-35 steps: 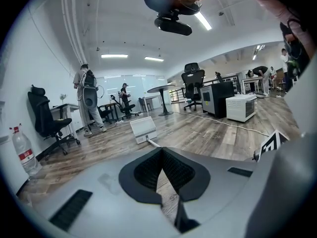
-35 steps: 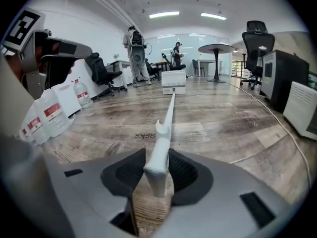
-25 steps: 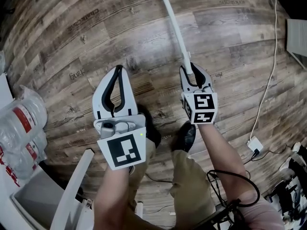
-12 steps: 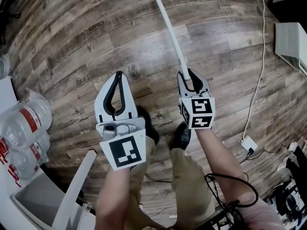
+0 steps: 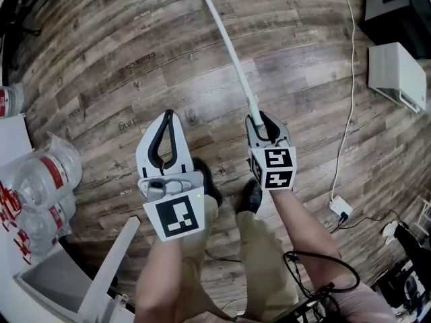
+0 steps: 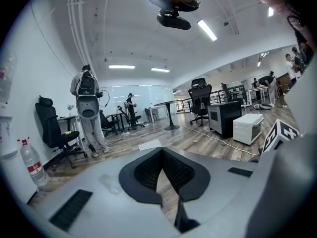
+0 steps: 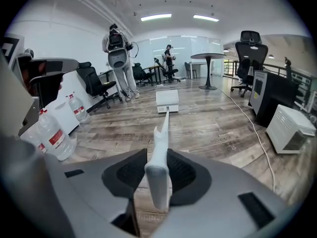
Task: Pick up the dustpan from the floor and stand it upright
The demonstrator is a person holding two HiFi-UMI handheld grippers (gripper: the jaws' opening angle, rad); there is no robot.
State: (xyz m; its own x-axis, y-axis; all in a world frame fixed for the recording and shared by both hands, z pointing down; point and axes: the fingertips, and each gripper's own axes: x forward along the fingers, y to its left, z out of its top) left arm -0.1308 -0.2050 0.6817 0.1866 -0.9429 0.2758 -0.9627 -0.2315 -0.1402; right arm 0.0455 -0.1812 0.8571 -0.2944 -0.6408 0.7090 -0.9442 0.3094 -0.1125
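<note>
Dustpan handle [image 5: 230, 52] clamped inside the right tool [image 5: 260, 122].

Matt, grey-brown wood-grain planks with faint print make up the floor [image 5: 135, 59] beneath the dustpan handle [image 5: 232, 59], a smooth white plastic shaft with a soft sheen. The right gripper [image 5: 261, 121], clamped on the handle's near end, has a matt pale-grey plastic shell and black ribbed, rubbery-looking pads [image 7: 185, 175]. Left of the handle, the left gripper [image 5: 167, 116] has the same finish, its pads pressed together. Each carries a matt black-and-white printed marker cube [image 5: 275, 169]. Far left of the handle lie clear, glossy plastic water bottles [image 5: 40, 180] with red labels. To its right runs a smooth white cable [image 5: 350, 113]. Below it are trousers [image 5: 262, 261] of khaki cloth.
</note>
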